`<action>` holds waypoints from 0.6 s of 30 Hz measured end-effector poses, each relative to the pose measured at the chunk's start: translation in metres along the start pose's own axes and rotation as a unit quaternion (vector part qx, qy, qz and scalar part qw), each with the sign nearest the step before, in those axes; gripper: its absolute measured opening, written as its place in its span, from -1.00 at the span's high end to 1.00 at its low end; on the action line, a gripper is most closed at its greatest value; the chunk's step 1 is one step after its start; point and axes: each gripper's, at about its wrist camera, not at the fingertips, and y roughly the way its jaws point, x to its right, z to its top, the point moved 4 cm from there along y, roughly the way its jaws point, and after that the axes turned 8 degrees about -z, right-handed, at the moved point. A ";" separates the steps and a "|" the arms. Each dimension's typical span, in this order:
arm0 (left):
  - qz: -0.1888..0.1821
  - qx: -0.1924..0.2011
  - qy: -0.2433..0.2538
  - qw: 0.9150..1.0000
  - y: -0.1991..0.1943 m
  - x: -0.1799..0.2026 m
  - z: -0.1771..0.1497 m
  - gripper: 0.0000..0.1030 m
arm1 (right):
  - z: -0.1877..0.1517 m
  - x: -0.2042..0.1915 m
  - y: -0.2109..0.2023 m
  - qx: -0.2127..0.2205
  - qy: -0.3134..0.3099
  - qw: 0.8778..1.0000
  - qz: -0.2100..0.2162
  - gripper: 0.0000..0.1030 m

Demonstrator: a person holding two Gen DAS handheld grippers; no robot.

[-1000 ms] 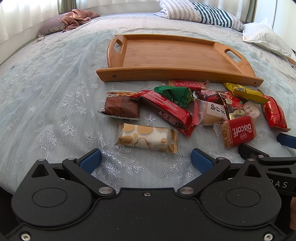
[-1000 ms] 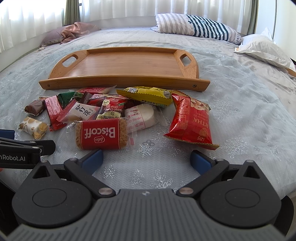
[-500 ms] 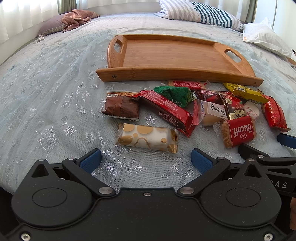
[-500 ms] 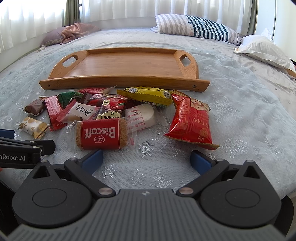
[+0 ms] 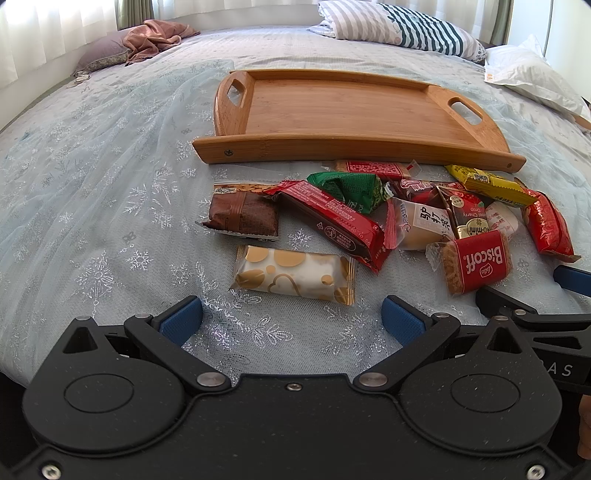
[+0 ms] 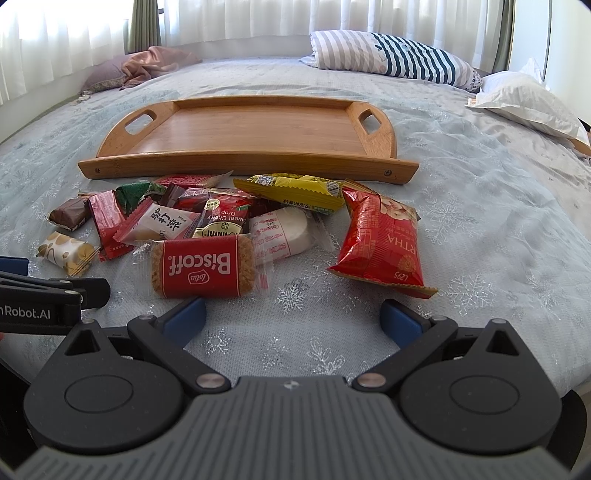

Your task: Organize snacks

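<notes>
**Snacks heaped on the bedspread, wooden tray bare**

A pale blue bedspread with silver snowflakes (image 5: 110, 206) covers a wide bed. On it lies a rectangular bamboo tray with cut-out handles (image 6: 255, 129), nothing in it. Just near of the tray's near rim sits the pile of wrapped snacks (image 6: 229, 221): a red Biscoff biscuit packet (image 6: 203, 266) nearest, a red crinkled pouch (image 6: 380, 240) at the right, a long yellow bar (image 6: 295, 192) touching the pouch's far end, a brown chocolate square (image 5: 242, 218) at the left, and a white wrapper with gold dots (image 5: 295, 275) apart on the near left.

The left gripper (image 5: 291, 319) hovers low over the cloth, its blue-tipped fingers spread wide, gripping nothing. The right gripper (image 6: 293, 315) is likewise spread and bare, just near of the Biscoff packet.

At the far edge lie a striped pillow (image 6: 391, 55), a white pillow (image 6: 524, 99) and a crumpled pink cloth (image 6: 155, 61), with sheer white curtains (image 6: 258, 18) behind.
</notes>
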 end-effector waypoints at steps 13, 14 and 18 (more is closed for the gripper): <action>-0.003 0.020 0.012 1.000 -0.006 0.000 -0.003 -1.00 | -0.003 0.002 -0.003 0.019 -0.002 1.000 0.003 -1.00; -0.005 0.026 0.014 1.000 -0.006 -0.001 -0.003 -1.00 | -0.003 0.003 -0.002 0.020 0.001 1.000 0.004 -1.00; -0.007 0.063 0.016 0.998 -0.005 -0.004 -0.009 -1.00 | -0.006 0.008 0.000 0.027 0.009 0.999 0.016 -1.00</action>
